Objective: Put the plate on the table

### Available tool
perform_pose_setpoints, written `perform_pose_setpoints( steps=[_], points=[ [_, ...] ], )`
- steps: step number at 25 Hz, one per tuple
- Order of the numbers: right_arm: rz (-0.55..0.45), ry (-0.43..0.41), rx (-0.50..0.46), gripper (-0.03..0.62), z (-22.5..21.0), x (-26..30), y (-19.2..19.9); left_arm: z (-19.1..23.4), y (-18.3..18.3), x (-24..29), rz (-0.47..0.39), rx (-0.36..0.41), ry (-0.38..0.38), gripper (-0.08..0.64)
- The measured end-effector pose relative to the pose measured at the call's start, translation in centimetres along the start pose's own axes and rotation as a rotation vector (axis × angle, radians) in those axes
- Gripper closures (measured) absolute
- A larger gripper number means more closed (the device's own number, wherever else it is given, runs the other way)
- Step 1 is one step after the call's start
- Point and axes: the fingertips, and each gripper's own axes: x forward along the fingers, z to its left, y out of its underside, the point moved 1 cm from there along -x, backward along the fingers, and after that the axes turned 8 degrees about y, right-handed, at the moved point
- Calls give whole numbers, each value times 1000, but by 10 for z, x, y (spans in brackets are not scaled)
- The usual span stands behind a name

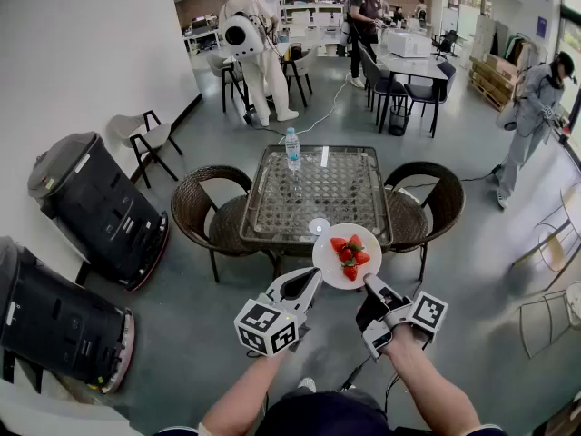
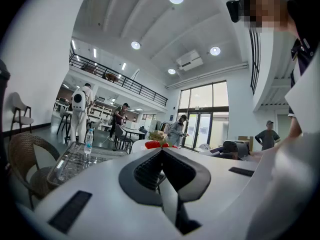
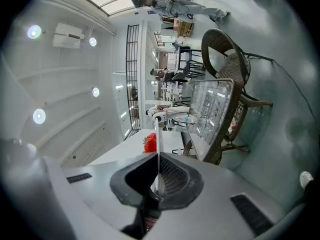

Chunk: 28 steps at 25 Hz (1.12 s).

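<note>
A white plate carrying several strawberries hangs in the air over the near right corner of the glass-topped wicker table. My right gripper is shut on the plate's near rim. In the right gripper view the plate stands edge-on between the pads, and a strawberry shows beside it. My left gripper is shut with nothing in it, its tip at the plate's near left edge. In the left gripper view the plate and strawberries lie just past the closed tip.
On the table stand a water bottle at the far side and a small white disc near the front edge. Wicker chairs flank the table. Two dark wheeled units stand by the left wall. People stand farther back.
</note>
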Motion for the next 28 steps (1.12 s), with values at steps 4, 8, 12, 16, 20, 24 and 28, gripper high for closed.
perform_pose_setpoints(
  steps=[4,8,12,16,20,24,28],
  points=[
    [-3,-7,18,580,-3,0,0,0,3,0,3,-2,-1,554],
    [-3,-7,25,580,-4,0,-1,-1,3,0,7,-1,0,554],
    [0,-5,26,580,-3,0,-1,-1,3,1,12,-2,-1,554],
    [4,-9,27,580,-6,-3,-4,-4,5,5,16,4,-4,554],
    [13,-13,26,580,-7,-1,-4,-2,7,4,20,6,-14,554],
    [30,-17,23,580,-12,1,-10,-2,12,7,18,3,-35,554],
    [59,-21,20,580,-16,-13,-35,-18,14,27,15,7,-75,554]
  ],
)
